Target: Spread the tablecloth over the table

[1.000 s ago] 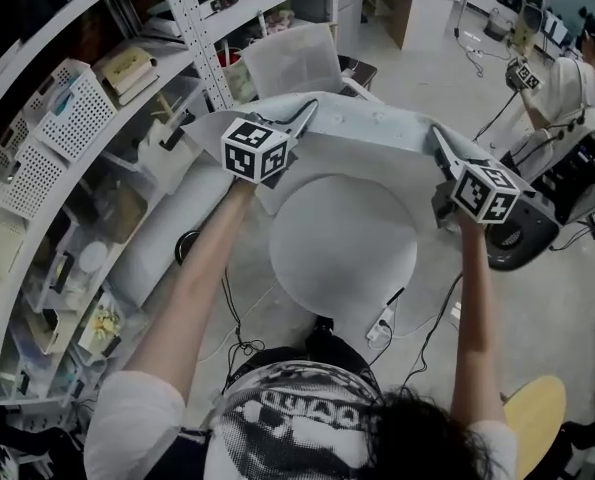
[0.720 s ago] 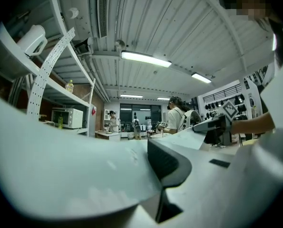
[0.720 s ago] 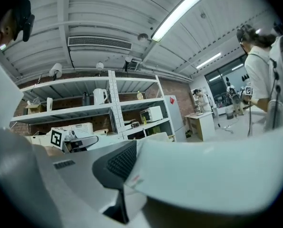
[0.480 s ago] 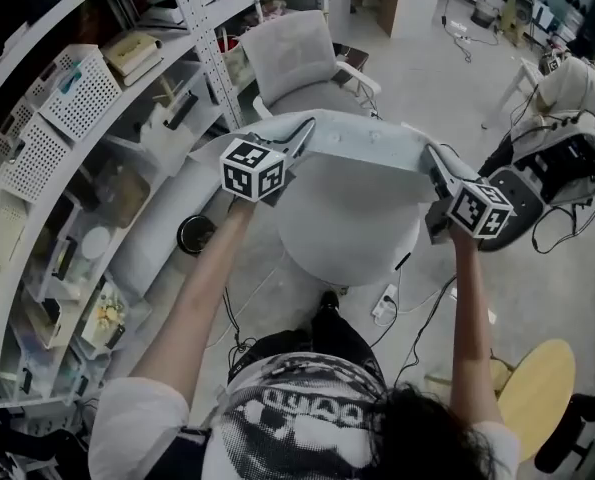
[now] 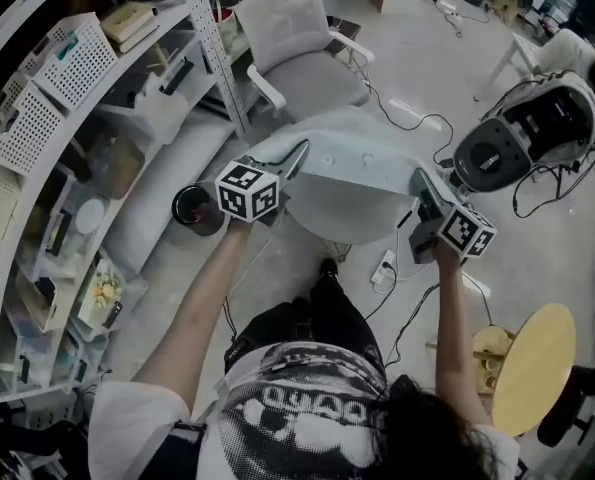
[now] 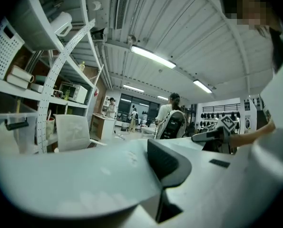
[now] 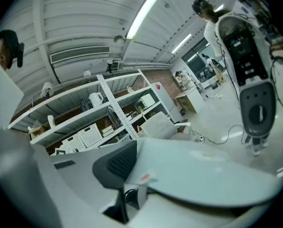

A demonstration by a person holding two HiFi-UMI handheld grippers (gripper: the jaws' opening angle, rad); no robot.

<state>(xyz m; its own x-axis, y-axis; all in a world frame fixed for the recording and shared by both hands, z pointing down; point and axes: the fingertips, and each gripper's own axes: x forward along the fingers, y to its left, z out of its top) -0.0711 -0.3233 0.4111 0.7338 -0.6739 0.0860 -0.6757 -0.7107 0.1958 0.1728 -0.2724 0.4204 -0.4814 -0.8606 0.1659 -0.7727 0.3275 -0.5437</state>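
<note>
A pale grey tablecloth [image 5: 362, 163] hangs stretched between my two grippers, over a round white table [image 5: 342, 213] that shows below its near edge. My left gripper [image 5: 299, 151] is shut on the cloth's left end; in the left gripper view the cloth [image 6: 74, 179] runs flat out of the left gripper [image 6: 161, 186]. My right gripper [image 5: 418, 180] holds the right end, its jaws closing tighter on the edge between them. In the right gripper view the cloth [image 7: 203, 170] spreads out from the right gripper [image 7: 131, 184]. Most of the tabletop is hidden under the cloth.
A grey office chair [image 5: 302, 53] stands beyond the table. Shelves [image 5: 67, 118] with baskets line the left. A black round object [image 5: 195, 208] lies on the floor. A power strip [image 5: 385, 268], a black-and-white machine [image 5: 522, 138] and a wooden stool [image 5: 532, 368] are on the right.
Both grippers have come down and back toward me with the cloth still stretched between them. The cloth now lies lower over the round table.
</note>
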